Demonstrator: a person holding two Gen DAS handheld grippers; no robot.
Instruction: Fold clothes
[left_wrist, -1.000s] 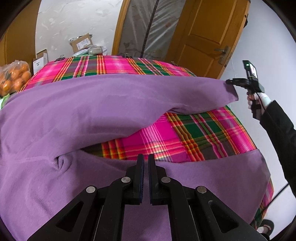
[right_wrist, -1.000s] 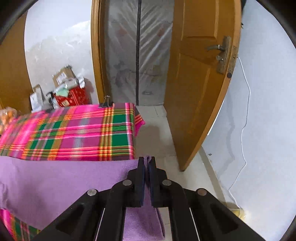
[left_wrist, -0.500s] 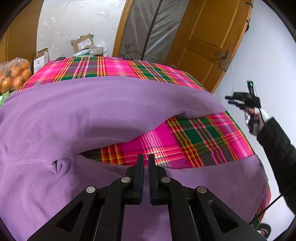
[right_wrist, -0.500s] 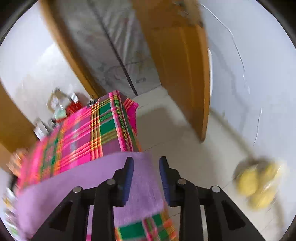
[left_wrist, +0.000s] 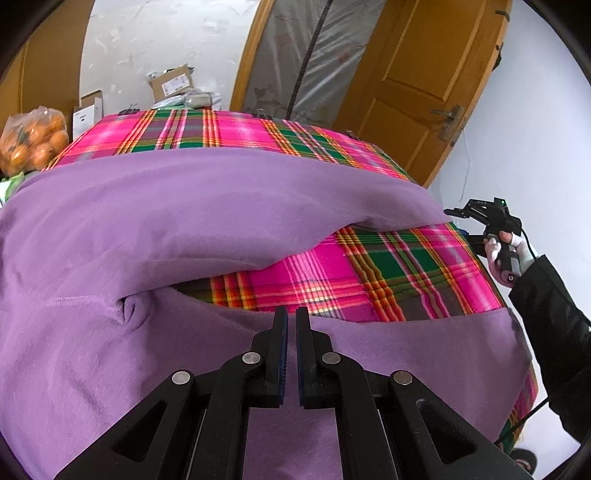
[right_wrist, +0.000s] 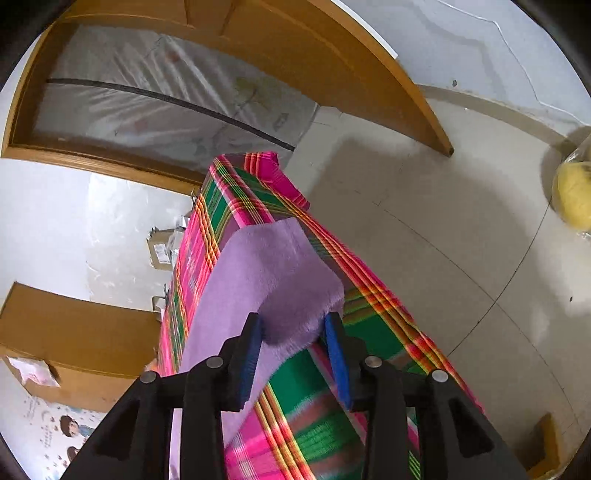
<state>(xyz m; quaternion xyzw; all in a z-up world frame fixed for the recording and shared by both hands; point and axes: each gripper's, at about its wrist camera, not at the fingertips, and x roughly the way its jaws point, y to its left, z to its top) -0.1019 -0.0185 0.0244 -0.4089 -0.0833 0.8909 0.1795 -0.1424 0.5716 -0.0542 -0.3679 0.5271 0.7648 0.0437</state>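
A purple garment (left_wrist: 184, 221) lies spread over a table with a pink and green plaid cloth (left_wrist: 388, 266). One long part stretches across the far side; another part lies along the near edge. My left gripper (left_wrist: 291, 321) is shut on the near purple edge. My right gripper (right_wrist: 295, 325) is open, its blue pads either side of the end of the long purple part (right_wrist: 280, 273), which rests on the plaid cloth (right_wrist: 332, 387) at the table's right edge. It also shows in the left wrist view (left_wrist: 476, 212), just off the table's right side.
A bag of oranges (left_wrist: 33, 140) and cardboard boxes (left_wrist: 173, 83) stand beyond the table's far left. A wooden door (left_wrist: 424, 85) stands open at the back right. A yellow bag (right_wrist: 572, 192) lies on the tiled floor to the right.
My right gripper opened and let go of the purple end, which now lies on the table. It swung down and tilted. My left gripper stayed shut on the near edge.
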